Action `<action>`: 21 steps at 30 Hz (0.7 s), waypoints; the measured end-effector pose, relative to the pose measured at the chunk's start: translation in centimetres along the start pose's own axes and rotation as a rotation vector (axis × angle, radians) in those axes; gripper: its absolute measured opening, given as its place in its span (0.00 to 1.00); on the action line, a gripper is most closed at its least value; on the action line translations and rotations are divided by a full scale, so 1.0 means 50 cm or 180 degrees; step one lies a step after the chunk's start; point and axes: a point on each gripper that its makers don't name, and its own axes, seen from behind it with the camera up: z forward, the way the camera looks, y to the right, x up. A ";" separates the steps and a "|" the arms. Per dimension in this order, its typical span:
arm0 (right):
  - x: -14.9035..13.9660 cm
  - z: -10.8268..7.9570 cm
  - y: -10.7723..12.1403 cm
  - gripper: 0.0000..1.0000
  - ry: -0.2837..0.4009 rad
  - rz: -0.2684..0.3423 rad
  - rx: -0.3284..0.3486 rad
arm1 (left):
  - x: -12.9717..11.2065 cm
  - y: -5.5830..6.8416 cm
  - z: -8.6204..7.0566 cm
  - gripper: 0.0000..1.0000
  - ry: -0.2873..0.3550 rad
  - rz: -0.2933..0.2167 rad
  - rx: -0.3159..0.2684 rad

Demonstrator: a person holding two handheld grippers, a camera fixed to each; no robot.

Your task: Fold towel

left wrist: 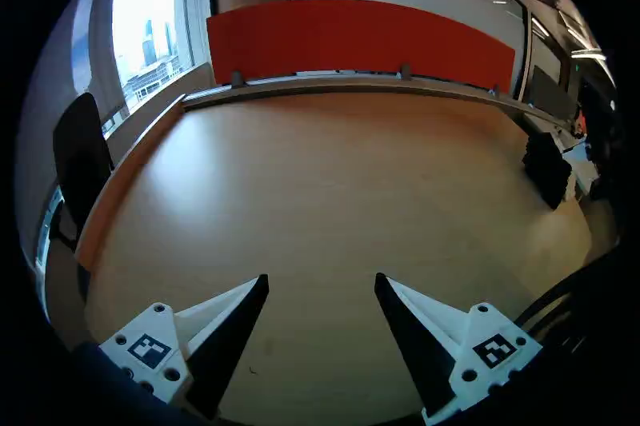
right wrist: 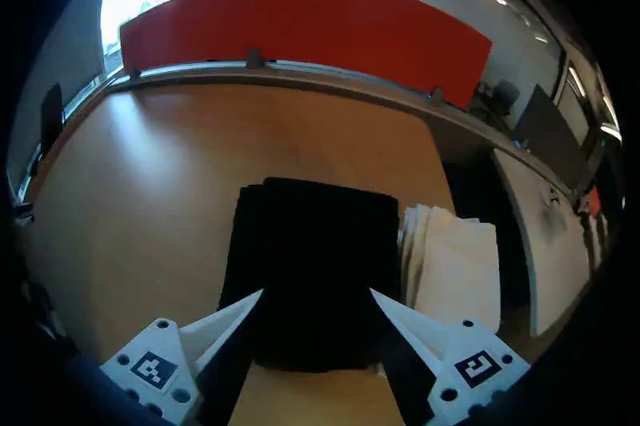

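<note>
While the left gripper (left wrist: 320, 278) hangs with its fingers spread wide over a bare part of the wooden tabletop (left wrist: 320, 186), the right gripper (right wrist: 316, 292) is released too. Its two fingers stand apart above the near end of a folded black towel (right wrist: 316, 242), which lies flat towards the right edge of the tabletop. Just beside it, on the right, lies a pile of folded white towels (right wrist: 452, 258). A red panel (right wrist: 304, 22) runs along the far edge.

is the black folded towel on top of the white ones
No, the black folded towel lies beside the stack of white folded towels, not on it.
</note>
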 end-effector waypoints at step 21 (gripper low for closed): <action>-0.014 -0.005 -0.001 0.82 0.0030 0.0071 -0.0001 | 0.008 -0.002 -0.002 0.99 0.0024 0.0014 -0.0002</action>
